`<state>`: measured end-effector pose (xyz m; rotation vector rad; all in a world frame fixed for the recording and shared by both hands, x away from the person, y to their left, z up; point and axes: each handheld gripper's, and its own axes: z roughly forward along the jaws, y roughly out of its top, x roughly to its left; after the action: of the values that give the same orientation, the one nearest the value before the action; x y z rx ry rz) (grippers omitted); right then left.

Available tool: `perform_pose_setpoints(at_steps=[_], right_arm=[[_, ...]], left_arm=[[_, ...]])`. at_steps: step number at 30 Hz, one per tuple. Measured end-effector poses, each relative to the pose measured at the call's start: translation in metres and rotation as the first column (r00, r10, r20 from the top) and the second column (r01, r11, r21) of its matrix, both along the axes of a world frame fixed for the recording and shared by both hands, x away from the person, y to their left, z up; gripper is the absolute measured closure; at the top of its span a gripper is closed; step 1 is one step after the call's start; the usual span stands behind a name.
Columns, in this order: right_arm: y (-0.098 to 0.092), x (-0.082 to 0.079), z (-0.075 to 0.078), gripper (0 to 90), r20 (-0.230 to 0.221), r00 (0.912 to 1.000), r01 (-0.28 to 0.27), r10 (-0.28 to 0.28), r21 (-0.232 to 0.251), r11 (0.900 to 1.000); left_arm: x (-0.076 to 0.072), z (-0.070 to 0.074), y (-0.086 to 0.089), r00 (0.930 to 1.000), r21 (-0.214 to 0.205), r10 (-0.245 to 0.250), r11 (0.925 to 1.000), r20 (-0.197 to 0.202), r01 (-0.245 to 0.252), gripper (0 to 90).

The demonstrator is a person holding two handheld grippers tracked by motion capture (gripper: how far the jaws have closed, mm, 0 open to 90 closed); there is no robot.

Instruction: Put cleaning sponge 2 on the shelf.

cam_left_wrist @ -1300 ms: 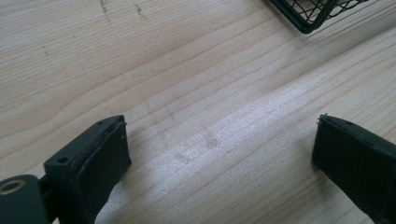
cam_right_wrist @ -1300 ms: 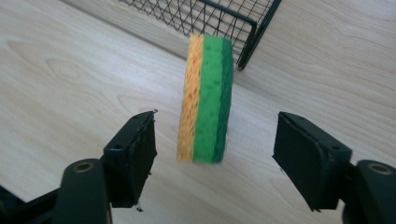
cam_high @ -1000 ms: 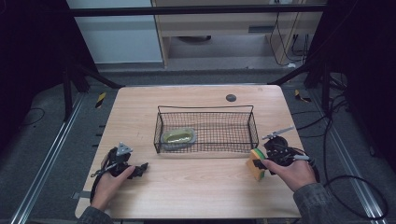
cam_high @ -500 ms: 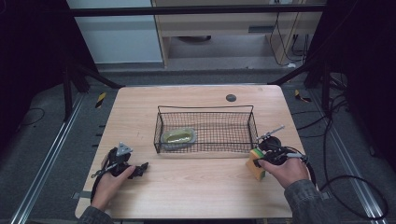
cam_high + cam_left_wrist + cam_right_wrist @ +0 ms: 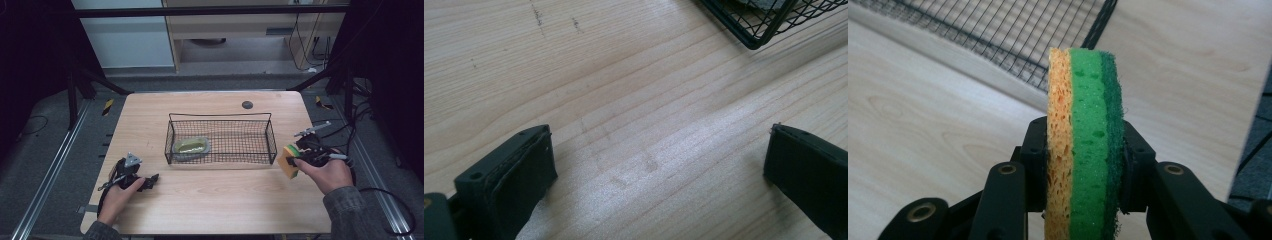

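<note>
While resting low over the wooden table (image 5: pixel 210 200), left gripper (image 5: pixel 659 165) spreading its jaws wide, holding nothing, near the wire basket (image 5: pixel 220 120) corner. Right gripper (image 5: pixel 1083 165) pinching the yellow-and-green sponge (image 5: pixel 1085 145) on edge, squeezing both faces, just beside the basket's right end.

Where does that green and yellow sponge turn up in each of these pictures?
High view: the sponge is at the right, held by the right gripper, just off the wire basket's right end.
Left gripper view: not in it.
Right gripper view: sponge centre, upright between the jaws.
Shared landmark: the wire basket.
</note>
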<state>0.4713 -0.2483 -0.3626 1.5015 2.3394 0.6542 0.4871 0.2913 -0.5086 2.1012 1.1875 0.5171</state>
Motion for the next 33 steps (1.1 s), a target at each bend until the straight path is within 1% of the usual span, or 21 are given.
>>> perform_pose_setpoints(at_steps=[3, 6, 10, 14, 17, 23, 29, 33], right_arm=[[-0.007, 0.006, 0.011, 64.1, 0.044, 0.999, 0.009, -0.009, 0.006, 0.9999], [-0.01, 0.013, 0.019, 64.0, 0.069, 0.9976, 0.009, -0.009, 0.005, 0.9999], [-0.011, 0.024, 0.029, 64.1, 0.089, 0.996, 0.009, -0.009, -0.001, 1.0], [-0.011, 0.036, 0.036, 64.1, 0.111, 0.9938, 0.005, -0.006, 0.007, 1.0], [-0.01, 0.044, 0.038, 64.1, 0.121, 0.9925, 0.013, -0.016, 0.026, 0.9996], [-0.003, 0.055, 0.044, 64.1, 0.146, 0.9892, 0.008, -0.012, 0.028, 0.9996], [0.01, 0.067, 0.048, 64.2, 0.158, 0.9873, -0.014, 0.013, 0.004, 0.9999], [0.018, 0.074, 0.052, 64.2, 0.174, 0.9844, -0.026, 0.025, 0.003, 0.9997]], left_arm=[[0.0, 0.0, 0.0, 1.0, 0.0, 0.0, 1.0, 0.0, 0.0, 0.0], [0.0, 0.0, 0.0, 1.0, 0.0, 0.001, 1.0, 0.0, -0.001, 0.0], [0.0, 0.0, 0.0, 1.0, 0.0, 0.002, 1.0, 0.001, -0.002, 0.0], [0.0, 0.0, 0.0, 1.0, 0.0, 0.002, 1.0, 0.0, -0.002, 0.0], [0.0, 0.0, -0.001, 1.0, 0.0, 0.003, 1.0, 0.001, -0.003, 0.0], [0.0, 0.0, -0.001, 1.0, 0.0, 0.004, 1.0, 0.001, -0.004, 0.0], [0.0, 0.0, -0.001, 1.0, 0.0, 0.004, 1.0, 0.004, -0.004, 0.0], [0.0, 0.0, -0.001, 1.0, -0.001, 0.005, 1.0, 0.003, -0.005, 0.0]])
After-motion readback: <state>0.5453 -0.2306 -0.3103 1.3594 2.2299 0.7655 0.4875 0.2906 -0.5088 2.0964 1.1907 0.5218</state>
